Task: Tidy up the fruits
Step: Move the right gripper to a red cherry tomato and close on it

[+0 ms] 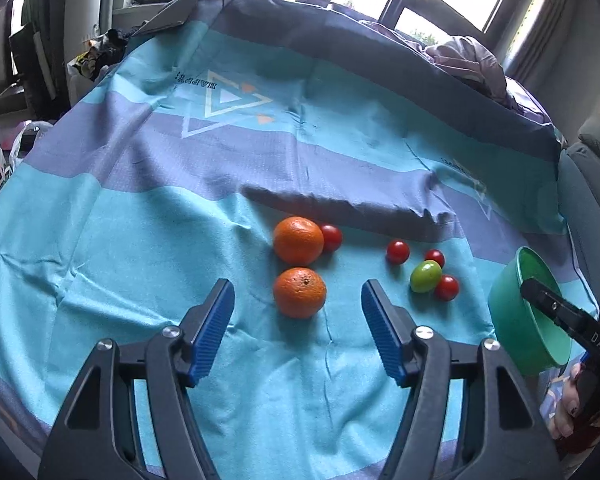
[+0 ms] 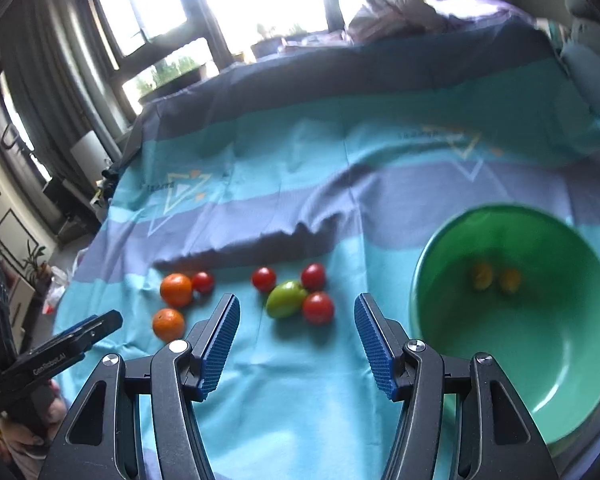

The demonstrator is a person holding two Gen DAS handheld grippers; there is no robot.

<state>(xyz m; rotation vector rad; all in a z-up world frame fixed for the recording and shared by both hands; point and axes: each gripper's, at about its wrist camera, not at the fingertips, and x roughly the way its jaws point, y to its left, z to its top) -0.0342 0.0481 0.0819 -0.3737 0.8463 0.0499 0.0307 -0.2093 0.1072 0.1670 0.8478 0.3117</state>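
Note:
Two oranges lie on the striped blue cloth: the near orange (image 1: 299,292) (image 2: 168,324) and the far orange (image 1: 298,240) (image 2: 176,289), which has a red tomato (image 1: 331,238) (image 2: 202,282) against it. To their right a green tomato (image 1: 425,276) (image 2: 286,298) rests among three red tomatoes (image 1: 446,287) (image 2: 318,307). A green bowl (image 1: 512,312) (image 2: 540,360) stands at the right with two small yellow fruits (image 2: 482,275) inside. My left gripper (image 1: 298,294) is open, the near orange just ahead between its fingertips, untouched. My right gripper (image 2: 297,310) is open and empty, near the green tomato.
The cloth (image 1: 140,240) covers a bed, with a raised fold (image 1: 340,200) behind the fruit. Bunched purple bedding (image 1: 468,60) lies at the far side under the windows. Bags and clutter (image 1: 4,160) sit on the floor to the left. A person's hand (image 1: 572,404) holds the right gripper.

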